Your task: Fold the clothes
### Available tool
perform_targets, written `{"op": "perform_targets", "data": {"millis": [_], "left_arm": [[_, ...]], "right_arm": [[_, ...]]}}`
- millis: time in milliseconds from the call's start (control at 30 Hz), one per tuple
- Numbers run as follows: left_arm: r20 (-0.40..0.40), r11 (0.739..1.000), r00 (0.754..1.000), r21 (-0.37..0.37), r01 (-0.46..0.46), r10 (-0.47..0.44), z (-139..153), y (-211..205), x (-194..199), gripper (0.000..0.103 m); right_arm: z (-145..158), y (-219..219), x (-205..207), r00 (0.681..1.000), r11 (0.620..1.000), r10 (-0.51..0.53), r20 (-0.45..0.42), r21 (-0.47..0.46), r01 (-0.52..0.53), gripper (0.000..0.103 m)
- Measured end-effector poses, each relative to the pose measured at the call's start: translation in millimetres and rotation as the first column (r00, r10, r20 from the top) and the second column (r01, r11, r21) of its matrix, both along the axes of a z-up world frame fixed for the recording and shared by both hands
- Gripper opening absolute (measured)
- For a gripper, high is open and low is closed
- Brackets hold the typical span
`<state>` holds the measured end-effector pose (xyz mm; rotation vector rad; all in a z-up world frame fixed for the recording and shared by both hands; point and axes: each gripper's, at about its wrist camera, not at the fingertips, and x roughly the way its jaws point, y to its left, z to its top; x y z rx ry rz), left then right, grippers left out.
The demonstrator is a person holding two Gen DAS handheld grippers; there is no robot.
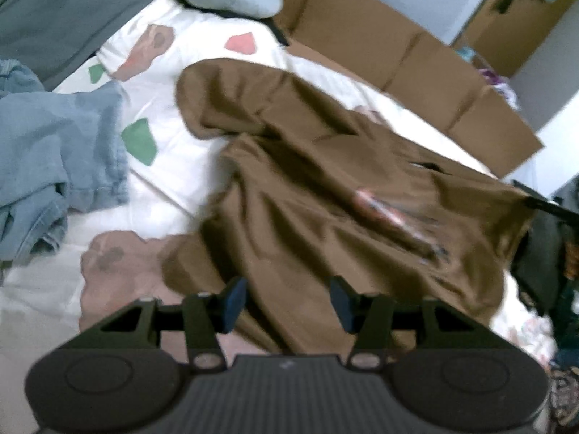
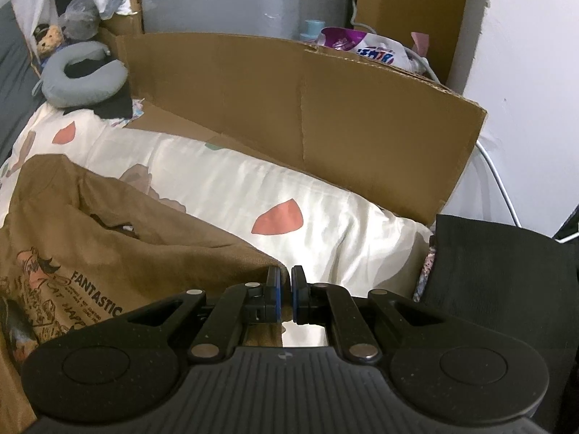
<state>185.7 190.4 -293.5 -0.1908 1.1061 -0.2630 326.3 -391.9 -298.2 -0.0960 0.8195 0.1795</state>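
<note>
Bed (image 2: 325, 195) with patterned sheet carries rumpled brown T-shirt (image 1: 307, 188). Right gripper (image 2: 283, 291) has fingers pinched on its corner; left gripper (image 1: 286, 303) hovers over fabric, fingers apart. Mid-fold or spreading, unclear; left needs an edge.

brown shirt (image 1: 307, 195): matt cloth | bedsheet (image 2: 325, 213): smooth sheeny cloth | cardboard (image 2: 289, 101): matt, creased

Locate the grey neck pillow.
The grey neck pillow lies at the upper left of the right wrist view, at the far end of the patterned bedsheet, left of the cardboard panel, below a small plush toy.
</note>
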Motion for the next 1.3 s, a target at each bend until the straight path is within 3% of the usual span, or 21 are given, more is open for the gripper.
{"op": "perform_targets", "data": {"millis": [233,433,733,800,867,933,1100,1300], "left_arm": [[0.026,0.995,1.000,0.098,0.011,-0.013,-47.5,18.7,35.4,0.055],[0.018,0.978,0.999,0.206,0.034,-0.039,-71.9,40.6,48.0,0.055],[-0.027,0.979,0.995,0.180,0.097,-0.094,-104.0,32.8,62.1,0.054],[-0.031,0.980,0.993,0.158,0.117,-0.114,-107.3,26.9,63.8,0.045],[-0.042,0.979,0.992,0.158,0.125,-0.120,-110.6,24.3,62.4,0.018],[-0.047,0.980,0.994,0.167,0.110,-0.104,-110.2,24.7,58.4,0.006],[-0.059,0.978,0.992,0.167,0.122,-0.114,-96.1,28.5,41.8,0.004],[-0.091,0.985,0.995,0.163,0.059,-0.045,-62.8,48.2,-4.7,0.003]], "right_arm": [[-11.1,-0.6,0.2,1.000,0.999,-0.031,0.004,0.016,0.031,0.004],[-17.3,-0.3,-0.5,1.000,1.000,-0.026,0.003,0.006,0.026,0.004],[-26.5,3.1,-3.1,0.999,0.999,-0.033,0.002,0.023,0.033,0.004],[-27.1,1.1,-4.5,0.999,0.998,-0.045,0.001,0.036,0.045,0.004],[-25.1,-3.7,-7.0,0.997,0.995,-0.072,0.001,0.070,0.072,0.004],[-25.3,-5.3,-9.3,0.997,0.995,-0.073,0.005,0.067,0.072,0.004],[-26.9,-9.6,-12.3,0.998,0.996,-0.067,0.010,0.064,0.066,0.004],[-26.1,-10.5,-12.1,0.998,0.995,-0.066,0.022,0.073,0.065,0.004]]}}
